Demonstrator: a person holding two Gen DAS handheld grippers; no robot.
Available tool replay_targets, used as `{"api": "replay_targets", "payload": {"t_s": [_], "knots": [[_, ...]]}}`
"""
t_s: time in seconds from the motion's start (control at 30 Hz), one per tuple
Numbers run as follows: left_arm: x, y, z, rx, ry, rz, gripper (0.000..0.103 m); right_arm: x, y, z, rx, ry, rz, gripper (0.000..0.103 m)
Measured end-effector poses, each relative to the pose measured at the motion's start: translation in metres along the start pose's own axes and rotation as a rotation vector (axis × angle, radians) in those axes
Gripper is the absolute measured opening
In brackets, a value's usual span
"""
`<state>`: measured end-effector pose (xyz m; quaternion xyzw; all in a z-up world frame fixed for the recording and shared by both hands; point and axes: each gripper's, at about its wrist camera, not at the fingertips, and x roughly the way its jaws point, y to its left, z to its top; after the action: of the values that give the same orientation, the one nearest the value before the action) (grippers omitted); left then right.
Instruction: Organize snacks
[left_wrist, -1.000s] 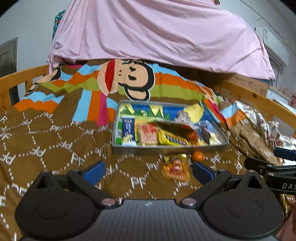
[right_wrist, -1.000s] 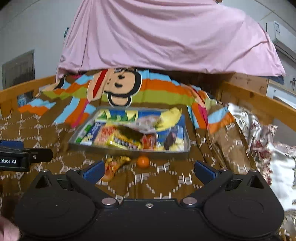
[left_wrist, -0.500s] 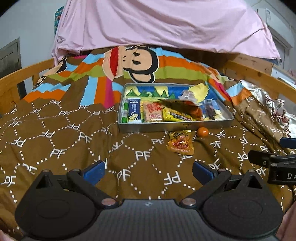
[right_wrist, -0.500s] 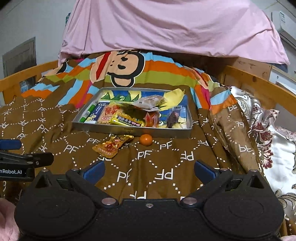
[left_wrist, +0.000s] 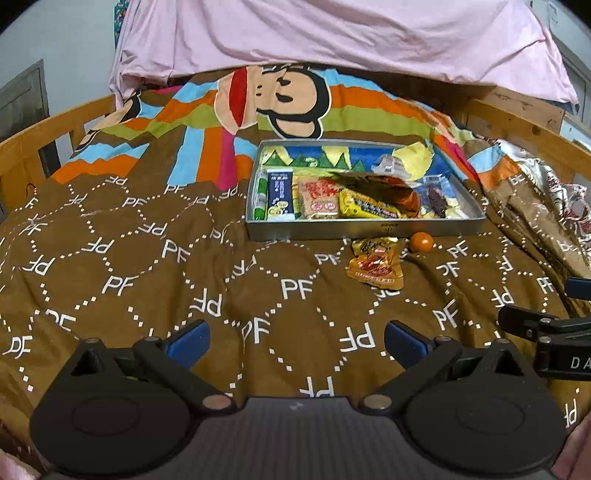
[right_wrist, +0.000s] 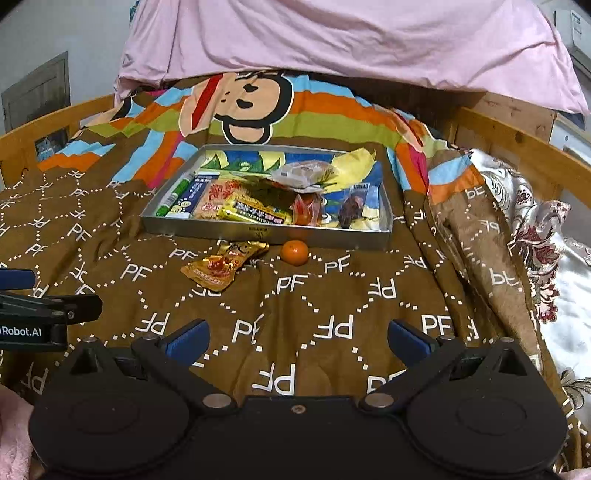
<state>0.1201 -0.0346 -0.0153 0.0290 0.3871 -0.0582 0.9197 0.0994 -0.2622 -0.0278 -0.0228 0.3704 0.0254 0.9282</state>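
Observation:
A grey metal tray (left_wrist: 365, 228) (right_wrist: 258, 232) full of several snack packets sits on the brown bedspread. In front of it lie a yellow-red snack packet (left_wrist: 375, 263) (right_wrist: 221, 264) and a small orange fruit (left_wrist: 421, 242) (right_wrist: 294, 252). My left gripper (left_wrist: 297, 341) is open and empty, well short of the packet. My right gripper (right_wrist: 299, 338) is open and empty, also short of the fruit. Each gripper shows at the edge of the other's view.
The brown "PF" bedspread (left_wrist: 147, 258) covers the bed, with a monkey print (left_wrist: 273, 99) behind the tray. Wooden bed rails (left_wrist: 44, 136) (right_wrist: 517, 147) run on both sides. A pink sheet (right_wrist: 351, 40) hangs at the back. A floral quilt (right_wrist: 535, 229) lies at the right.
Both grippers have pulled back and tilted down, so the tray and loose snacks sit farther off and more bedspread shows. Nothing was taken hold of.

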Motion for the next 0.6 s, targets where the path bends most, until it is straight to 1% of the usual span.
{"api": "replay_targets", "payload": {"t_s": [0.4,0.6], "knots": [[0.025,0.000,0.011,-0.027,0.080,0.015,0.102,0.016,-0.004,0.000,0.030,0.050,0.015,0.102],[0.037,0.002,0.017,-0.058,0.110,0.028,0.102,0.025,-0.005,0.001,0.044,0.067,0.015,0.102]]}}
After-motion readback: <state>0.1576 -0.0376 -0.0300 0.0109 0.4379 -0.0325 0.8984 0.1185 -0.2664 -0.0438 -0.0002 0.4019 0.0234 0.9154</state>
